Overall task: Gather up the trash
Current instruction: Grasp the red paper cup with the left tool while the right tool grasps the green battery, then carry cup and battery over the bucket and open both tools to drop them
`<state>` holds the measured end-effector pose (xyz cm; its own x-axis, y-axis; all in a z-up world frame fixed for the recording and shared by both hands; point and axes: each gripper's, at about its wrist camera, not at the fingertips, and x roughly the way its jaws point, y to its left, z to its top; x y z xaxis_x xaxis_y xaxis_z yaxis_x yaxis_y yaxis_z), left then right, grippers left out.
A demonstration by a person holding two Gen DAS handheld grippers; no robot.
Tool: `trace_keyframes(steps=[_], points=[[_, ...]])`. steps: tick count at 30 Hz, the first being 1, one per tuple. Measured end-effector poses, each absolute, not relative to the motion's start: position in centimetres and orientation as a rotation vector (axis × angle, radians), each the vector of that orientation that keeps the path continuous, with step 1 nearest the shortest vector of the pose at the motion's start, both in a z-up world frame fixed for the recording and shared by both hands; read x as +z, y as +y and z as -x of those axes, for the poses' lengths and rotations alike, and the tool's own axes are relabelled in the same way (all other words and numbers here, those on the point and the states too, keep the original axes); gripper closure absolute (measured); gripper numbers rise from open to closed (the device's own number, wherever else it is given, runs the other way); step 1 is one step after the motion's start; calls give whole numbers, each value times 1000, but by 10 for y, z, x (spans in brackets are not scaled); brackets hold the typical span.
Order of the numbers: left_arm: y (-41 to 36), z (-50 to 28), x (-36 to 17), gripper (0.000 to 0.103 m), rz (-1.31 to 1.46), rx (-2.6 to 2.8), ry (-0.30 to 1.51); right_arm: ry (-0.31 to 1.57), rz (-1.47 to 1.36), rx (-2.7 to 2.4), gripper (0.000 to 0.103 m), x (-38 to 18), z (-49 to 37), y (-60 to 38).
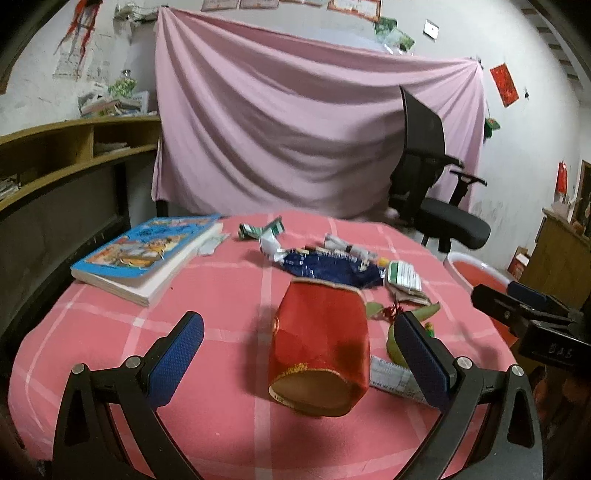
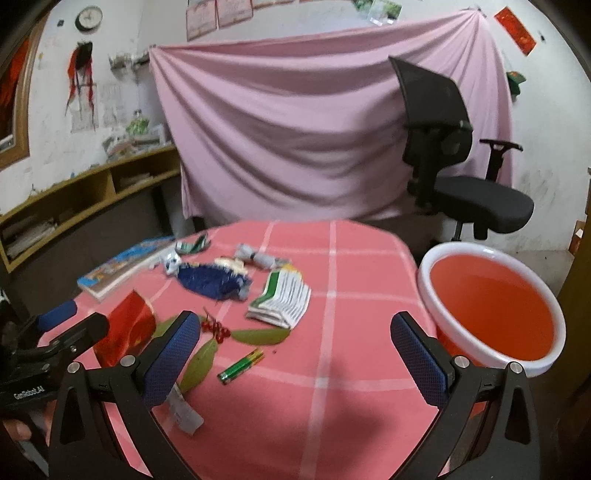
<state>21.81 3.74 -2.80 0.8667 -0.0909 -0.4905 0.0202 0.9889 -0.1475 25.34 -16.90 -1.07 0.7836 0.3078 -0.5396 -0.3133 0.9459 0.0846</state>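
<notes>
The left gripper (image 1: 299, 365) stands spread wide around the red paper cup (image 1: 320, 349), which lies tipped near the table's (image 1: 207, 299) front edge. It looks light and crushable; pinch mid-body, gently. The right gripper (image 2: 295, 358) is released, beside the red bin (image 2: 491, 306).

Pink sheet (image 2: 314, 122) hung on back wall; black office chair (image 2: 454, 155) right of it, wooden shelf (image 2: 85, 192) left, wall clock (image 2: 88, 17) above shelf.
</notes>
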Motion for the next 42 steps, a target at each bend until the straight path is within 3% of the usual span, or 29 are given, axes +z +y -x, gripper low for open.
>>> trace_keyframes(steps=[3,9,15,22,25,28,33,35,42], points=[[34,-221,-33,3,119,-73,556,653,12,354,25,-20,-262,-164],[30,-226,-42,16,79,-73,611,745,42,389,44,-36,-268,-152],[33,-232,-45,23,104,-96,646,790,61,409,48,-43,-273,-148],[43,-237,-44,45,181,-124,686,851,78,438,49,-51,-281,-144],[45,-237,-44,45,194,-129,695,860,90,442,51,-51,-281,-141],[47,-234,-43,45,203,-128,691,862,88,456,59,-52,-283,-139],[49,-230,-41,46,211,-112,670,864,83,498,87,-53,-283,-138],[47,-229,-41,46,210,-106,660,866,66,507,93,-53,-284,-139],[45,-212,-34,46,177,-74,564,813,52,508,95,-50,-273,-142]])
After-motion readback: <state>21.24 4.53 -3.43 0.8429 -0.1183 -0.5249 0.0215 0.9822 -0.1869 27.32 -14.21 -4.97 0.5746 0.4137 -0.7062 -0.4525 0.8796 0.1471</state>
